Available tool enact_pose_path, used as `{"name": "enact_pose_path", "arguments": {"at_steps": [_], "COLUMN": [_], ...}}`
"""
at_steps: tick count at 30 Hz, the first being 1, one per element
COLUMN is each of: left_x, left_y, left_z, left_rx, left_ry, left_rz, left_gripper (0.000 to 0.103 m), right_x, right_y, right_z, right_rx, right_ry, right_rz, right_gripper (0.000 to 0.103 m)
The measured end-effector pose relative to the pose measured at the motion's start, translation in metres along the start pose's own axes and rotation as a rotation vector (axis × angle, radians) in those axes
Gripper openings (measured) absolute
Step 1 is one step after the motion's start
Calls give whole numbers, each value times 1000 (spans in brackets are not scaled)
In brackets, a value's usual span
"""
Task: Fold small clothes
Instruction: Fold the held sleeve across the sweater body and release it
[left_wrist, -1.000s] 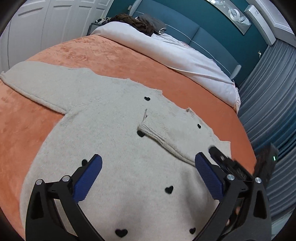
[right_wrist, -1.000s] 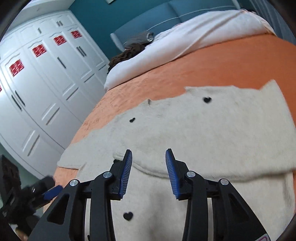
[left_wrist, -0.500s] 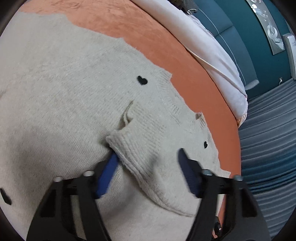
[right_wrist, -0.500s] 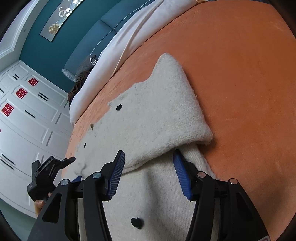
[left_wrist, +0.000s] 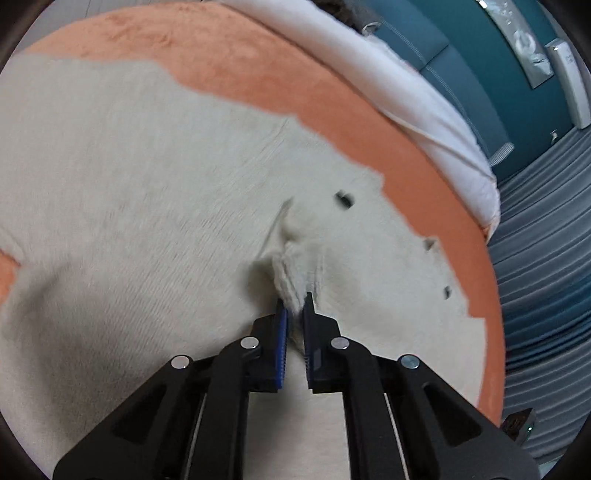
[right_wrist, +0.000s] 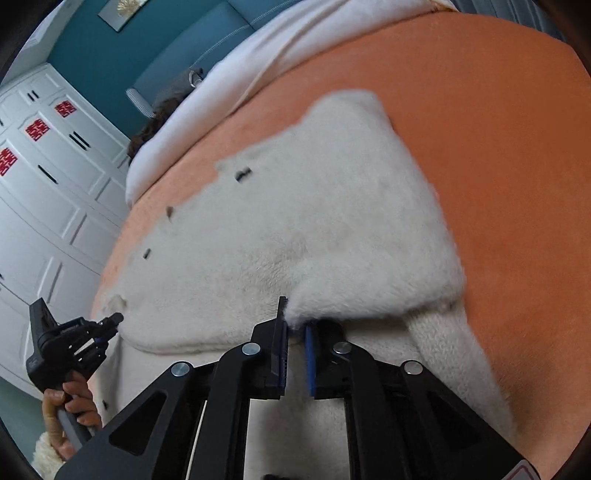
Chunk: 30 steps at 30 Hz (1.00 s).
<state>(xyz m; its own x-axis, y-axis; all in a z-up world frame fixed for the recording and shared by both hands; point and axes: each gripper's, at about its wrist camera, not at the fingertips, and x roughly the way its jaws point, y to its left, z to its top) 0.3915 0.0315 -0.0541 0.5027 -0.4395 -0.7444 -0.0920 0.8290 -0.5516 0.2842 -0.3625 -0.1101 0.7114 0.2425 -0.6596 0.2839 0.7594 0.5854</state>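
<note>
A cream knit sweater with small black hearts lies spread on the orange blanket. Its one sleeve is folded across the body. My left gripper is shut on the cuff end of that folded sleeve, which bunches up between the pads. In the right wrist view the sweater shows its folded sleeve part, and my right gripper is shut on the sleeve's lower edge nearer the shoulder. The left gripper also shows at the left, held by a hand.
A white duvet and a teal headboard lie beyond the blanket. White wardrobe doors stand at the left in the right wrist view. Grey curtains hang past the bed's right edge.
Both grippers have moved down onto the folded sleeve and closed on it: the left on the cuff end, the right on the edge nearer the shoulder. The fabric bunches at the left jaws.
</note>
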Motion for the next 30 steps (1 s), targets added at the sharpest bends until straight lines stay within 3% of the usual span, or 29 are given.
{"name": "enact_pose_path", "arguments": {"at_steps": [2,4,5,6,7,8,11,13,15,17,20,23,24,26,28,30], "left_x": [-4,-3,-2,0,1,1,4,4,3,3,2,-2,-9,-27,-54,-82], "left_y": [2,1,-2,-4,-3,-3,1,4,5,5,6,10,15,30,58,94], "left_z": [-5,-6,-7,-7,-6,-6,-7,-9,-10,-11,-12,-11,-10,-8,0,14], "left_rx": [6,20,38,47,54,59,77,97,92,91,88,62,35,-26,-94,-169], "left_ry": [-45,-52,-56,-57,-58,-57,-58,-70,-78,-81,-82,-81,-81,-112,-172,-228], "left_rz": [-38,-30,-23,-20,-21,-25,-33,-33,-35,-33,-38,-66,-92,-120,-104,-74], "left_gripper": [7,8,8,9,9,9,9,9,9,9,9,10,13,24,43,49], "right_x": [-16,-31,-26,-9,-5,-11,-38,-54,-57,-40,-6,-21,-24,-29,-23,-13], "right_y": [-2,3,1,-10,-18,-20,2,23,42,47,2,11,21,45,65,75], "right_z": [4,4,3,0,-1,1,0,-6,-6,2,10,7,2,-20,-44,-69], "right_rx": [62,30,2,11,58,80,4,-85,-188,-220,-122,-51,-63,-124,-200,-268], "right_ry": [-56,-134,-118,-34,-12,-22,-57,-118,-155,-136,-33,-75,-82,-83,-54,-24], "right_rz": [31,39,-10,-51,-2,26,-56,-63,-96,-143,-273,-247,-250,-213,-197,-209], "right_gripper": [5,5,5,4,2,4,19,19,15,11,0,1,10,15,15,25]}}
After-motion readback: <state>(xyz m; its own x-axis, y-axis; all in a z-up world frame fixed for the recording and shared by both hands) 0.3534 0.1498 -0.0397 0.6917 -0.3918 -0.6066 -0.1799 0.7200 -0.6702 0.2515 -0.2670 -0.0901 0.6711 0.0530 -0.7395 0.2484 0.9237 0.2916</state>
